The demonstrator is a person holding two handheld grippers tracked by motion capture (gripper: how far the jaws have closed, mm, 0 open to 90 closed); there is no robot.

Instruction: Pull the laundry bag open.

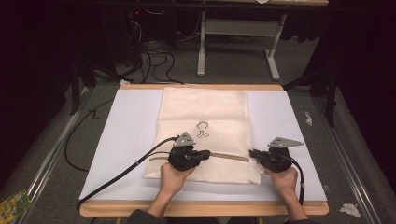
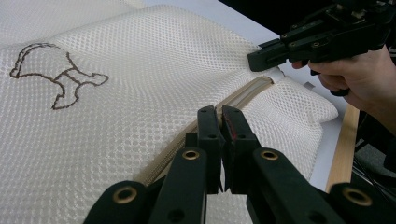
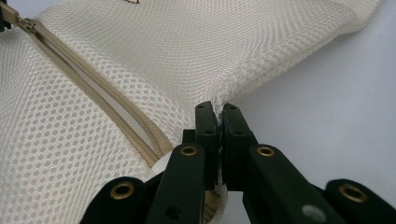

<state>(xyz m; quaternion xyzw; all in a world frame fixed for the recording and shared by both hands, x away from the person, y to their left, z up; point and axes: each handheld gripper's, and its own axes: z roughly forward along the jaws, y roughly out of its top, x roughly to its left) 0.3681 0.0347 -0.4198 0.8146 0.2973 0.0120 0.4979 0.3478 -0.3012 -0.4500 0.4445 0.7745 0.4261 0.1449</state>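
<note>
Table (image 1: 126, 140): white sheet on a wood-edged board, set on grey carpet; dark surround. Beyond its far edge a white-legged stand (image 1: 237, 44) and a tangle of black cables (image 1: 154, 60); none of these reach the work area.

Mesh laundry bag (image 1: 205, 121): cream, lies flat at the middle of the table, long axis running away from the person; a small brown outline motif (image 1: 202, 129) sits near its centre; in the left gripper view the motif (image 2: 56, 74) lies left of the jaws. A tan zipper (image 1: 229, 157) runs across the bag near the person's edge, between the two grippers; in the right gripper view the zipper (image 3: 93, 93) stands partly parted, white lining visible in the gap.

Left gripper (image 1: 205, 154): held in the person's left hand (image 1: 173, 176), jaws pressed together over the zipper line at the bag's left-centre; in its own view the tips (image 2: 223, 122) meet with no visible gap; whether a zipper pull sits between them cannot be told. Its black cable (image 1: 116, 177) trails across the white sheet to the left corner, clear of the bag's main panel.

Right gripper (image 1: 252, 153): in the right hand (image 1: 285, 179), jaws clamped on the bag's right edge at the zipper's end; mesh puckers into the tips (image 3: 218, 116).

Small litter on the carpet: crumpled white scrap (image 1: 349, 209) at right, green-yellow packet (image 1: 11, 205) at left; both well apart from the table.
</note>
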